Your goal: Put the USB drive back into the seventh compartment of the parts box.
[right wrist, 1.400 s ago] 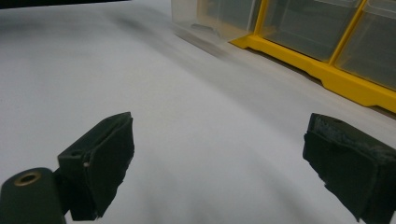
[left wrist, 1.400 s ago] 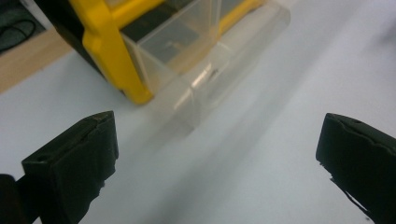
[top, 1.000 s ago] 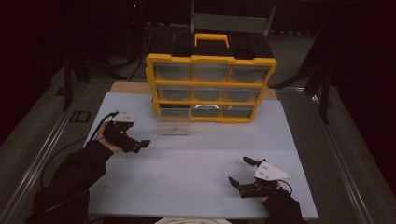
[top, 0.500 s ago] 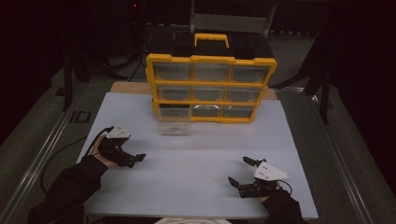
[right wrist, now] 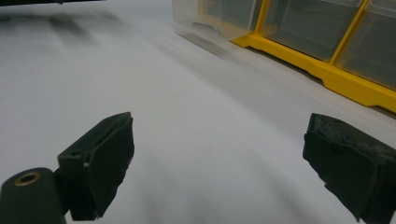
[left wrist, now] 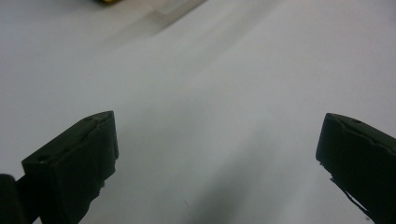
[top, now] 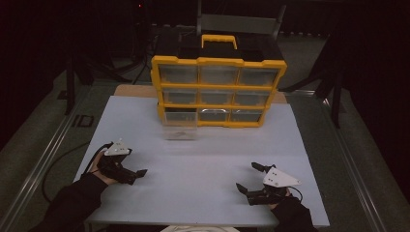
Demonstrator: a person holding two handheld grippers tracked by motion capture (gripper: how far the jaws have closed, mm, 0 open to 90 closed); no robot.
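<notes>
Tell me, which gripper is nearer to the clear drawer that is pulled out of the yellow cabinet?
Left. The left gripper sits on the table just below and left of the pulled-out drawer. The right gripper lies farther off, toward the near right corner.

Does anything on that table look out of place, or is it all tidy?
One thing stands out: the bottom-left clear drawer of the yellow organizer sticks out over the white tabletop, while the other drawers sit flush. Both grippers, left gripper and right gripper, are open, holding nothing.
</notes>
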